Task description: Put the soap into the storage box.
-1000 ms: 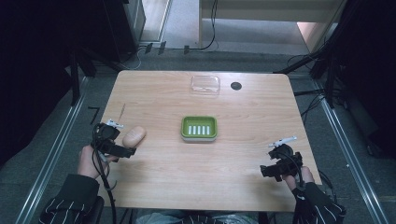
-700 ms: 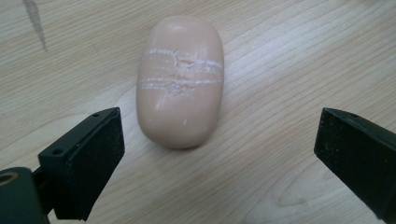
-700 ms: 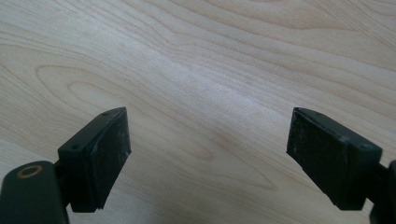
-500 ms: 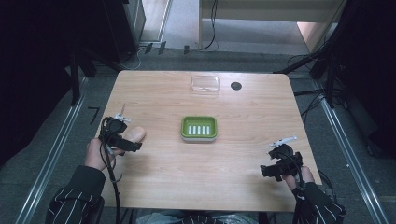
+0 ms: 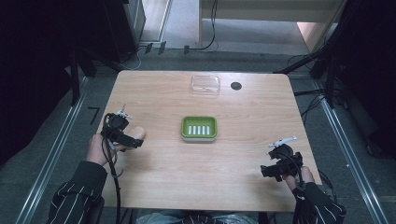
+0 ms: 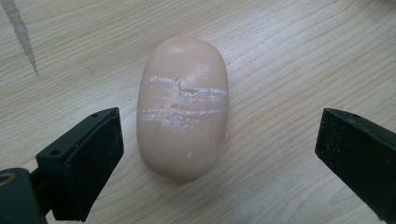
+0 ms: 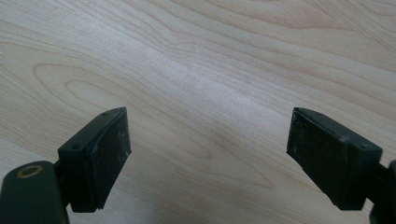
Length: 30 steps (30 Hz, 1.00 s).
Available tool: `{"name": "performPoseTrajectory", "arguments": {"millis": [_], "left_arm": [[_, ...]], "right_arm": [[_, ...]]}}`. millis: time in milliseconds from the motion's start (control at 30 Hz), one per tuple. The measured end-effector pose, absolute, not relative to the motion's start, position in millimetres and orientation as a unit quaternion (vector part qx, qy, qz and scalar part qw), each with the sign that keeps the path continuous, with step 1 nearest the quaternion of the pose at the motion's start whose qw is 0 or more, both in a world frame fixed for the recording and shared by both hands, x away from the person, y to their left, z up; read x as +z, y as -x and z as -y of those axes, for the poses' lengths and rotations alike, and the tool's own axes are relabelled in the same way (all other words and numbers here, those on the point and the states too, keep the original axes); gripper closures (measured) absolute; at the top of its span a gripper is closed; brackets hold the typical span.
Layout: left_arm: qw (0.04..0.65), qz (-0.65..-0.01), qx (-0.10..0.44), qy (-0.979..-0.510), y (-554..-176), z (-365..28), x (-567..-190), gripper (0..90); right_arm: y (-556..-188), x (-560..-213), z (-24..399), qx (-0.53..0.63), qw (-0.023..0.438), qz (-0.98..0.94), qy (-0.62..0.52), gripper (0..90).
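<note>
Nearest, the right gripper (image 5: 279, 163) hovers with fingers spread over bare desk (image 5: 243, 186). Across at the left edge, the left gripper (image 5: 122, 134) hangs with fingers parted around the soap (image 6: 183, 107), untouched. Farther off sits a green dish (image 5: 199, 128).

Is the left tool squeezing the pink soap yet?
Apart. In the left gripper view the left tool is open, and bare wood shows between each black jaw and the oval peach-pink soap bar lying on the light wooden table.
</note>
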State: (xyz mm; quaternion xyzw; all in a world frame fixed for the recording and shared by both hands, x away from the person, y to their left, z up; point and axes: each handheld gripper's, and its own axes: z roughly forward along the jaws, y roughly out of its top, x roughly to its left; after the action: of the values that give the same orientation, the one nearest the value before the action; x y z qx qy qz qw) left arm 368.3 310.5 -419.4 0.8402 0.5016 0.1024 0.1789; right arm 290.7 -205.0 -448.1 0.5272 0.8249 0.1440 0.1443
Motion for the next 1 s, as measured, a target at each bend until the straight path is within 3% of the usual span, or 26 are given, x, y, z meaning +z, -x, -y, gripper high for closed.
{"name": "performPoseTrajectory", "arguments": {"millis": [1000], "left_arm": [[0.153, -0.492, 0.081, -0.853, -396.0, -315.2, -431.9, 1.5]], "right_arm": [[-291.2, -448.7, 205.0, 0.144, 0.141, -0.826, -0.527, 14.2]]}}
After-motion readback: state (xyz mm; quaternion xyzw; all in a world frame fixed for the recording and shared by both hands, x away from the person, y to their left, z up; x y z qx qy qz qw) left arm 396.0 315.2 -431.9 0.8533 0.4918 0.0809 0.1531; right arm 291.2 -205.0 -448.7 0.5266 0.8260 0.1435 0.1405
